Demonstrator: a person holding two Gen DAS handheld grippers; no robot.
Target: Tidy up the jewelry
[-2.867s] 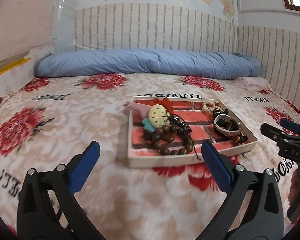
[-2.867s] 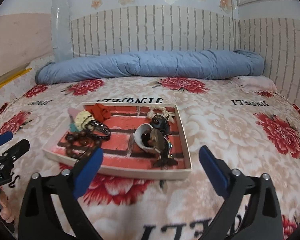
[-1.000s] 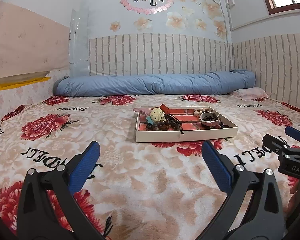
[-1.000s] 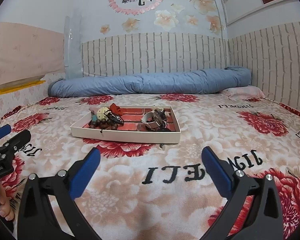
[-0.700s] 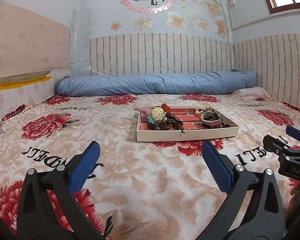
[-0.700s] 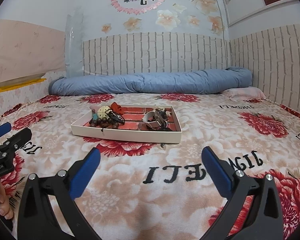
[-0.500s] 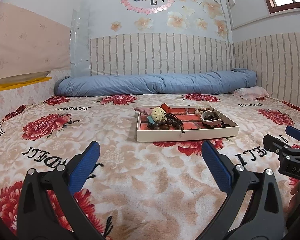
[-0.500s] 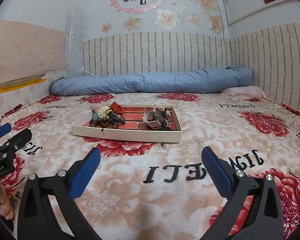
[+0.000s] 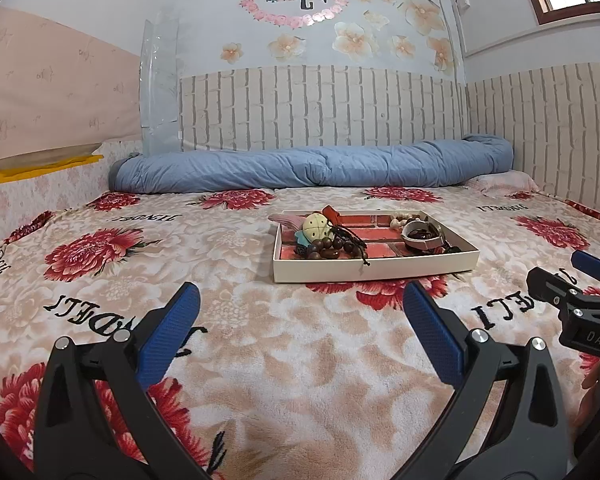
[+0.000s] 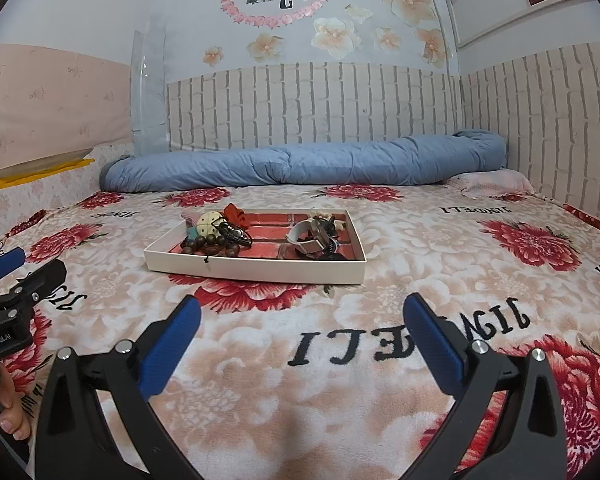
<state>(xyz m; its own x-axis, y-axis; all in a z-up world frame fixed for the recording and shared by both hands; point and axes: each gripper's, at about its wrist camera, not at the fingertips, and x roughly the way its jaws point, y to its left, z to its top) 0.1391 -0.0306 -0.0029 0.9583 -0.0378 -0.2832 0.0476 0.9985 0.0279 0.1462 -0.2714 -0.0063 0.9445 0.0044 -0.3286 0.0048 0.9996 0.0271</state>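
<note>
Both claws have pulled way back and dropped low since a few seconds ago, so the tray looks a lot smaller and sits out in the middle of the bed now; in the last half second pretty much nothing shifted. Going left to right: the left claw [image 9: 300,330] hangs low over the bed [image 9: 100,280] with its blue pads spread wide apart, nothing between them. Ahead of it, well apart, is the tray [image 9: 374,270], a shallow white box with a red brick print inside, lying flat on the flowery blanket. In the tray's left end there's a pink comb-like thing [image 9: 286,220] poking over the rim, a cream round charm [image 9: 318,225], and a dark bead bracelet [image 9: 332,249] piled just in front of it, with a cord hanging over the front wall. At the right end sits a pale bangle [image 9: 422,236] with some dark bits in and beside it, too tangled to tell apart. Then the right claw [image 10: 300,330], also low over the blanket, pads wide apart and empty, tray well ahead and a bit left of it. A rolled blue quilt [image 9: 312,168] lies along the brick-pattern wall behind.
</note>
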